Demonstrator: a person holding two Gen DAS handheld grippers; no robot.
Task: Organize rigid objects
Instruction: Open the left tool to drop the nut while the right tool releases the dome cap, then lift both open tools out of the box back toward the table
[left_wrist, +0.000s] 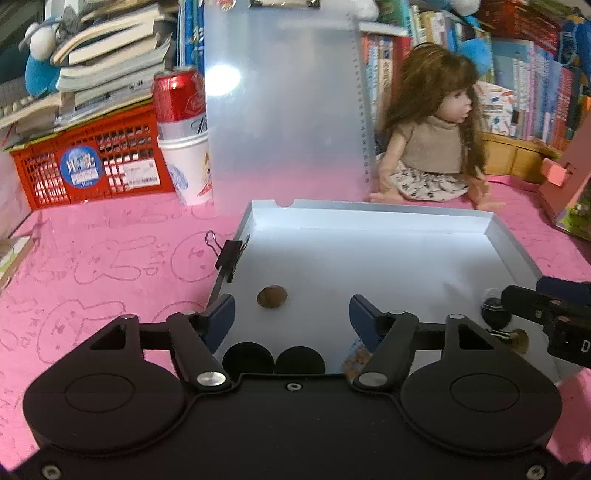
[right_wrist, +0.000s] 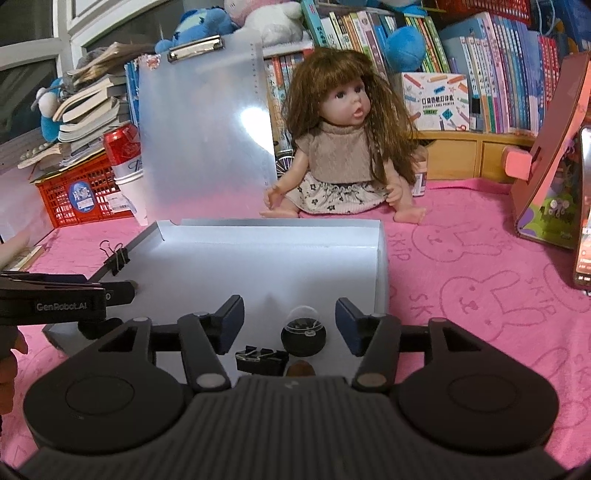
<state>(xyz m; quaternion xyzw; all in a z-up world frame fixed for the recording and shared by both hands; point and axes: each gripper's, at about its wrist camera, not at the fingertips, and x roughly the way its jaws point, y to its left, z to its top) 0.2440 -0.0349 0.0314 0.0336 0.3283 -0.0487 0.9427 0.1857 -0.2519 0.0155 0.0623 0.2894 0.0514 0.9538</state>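
From the left wrist view, the left hand-held gripper (left_wrist: 291, 314) is seen over the near edge of a shallow white tray (left_wrist: 513, 243) laid on the pink cloth (left_wrist: 110, 266). Its jaws stand partly open with nothing between the pads. A brown disc (left_wrist: 272, 296) lies on the tray floor just beyond the left finger, and a black binder clip (left_wrist: 231, 254) is clamped on the tray's left wall. Two dark round things (left_wrist: 273, 360) sit at the tray's near edge.

From the right wrist view, the right hand-held gripper (right_wrist: 290, 323) is likewise partly open and empty. Between and just beyond its fingers a black domed ball (right_wrist: 303, 334) rests on the tray (right_wrist: 382, 258), with a second binder clip (right_wrist: 263, 360) and a brown piece (right_wrist: 300, 368) nearer the camera.

The step in hand is judged to be a release: both pieces appear set down in the tray. Next, each gripper would need to be drawn clear without nudging the small things, and another loose item sought.
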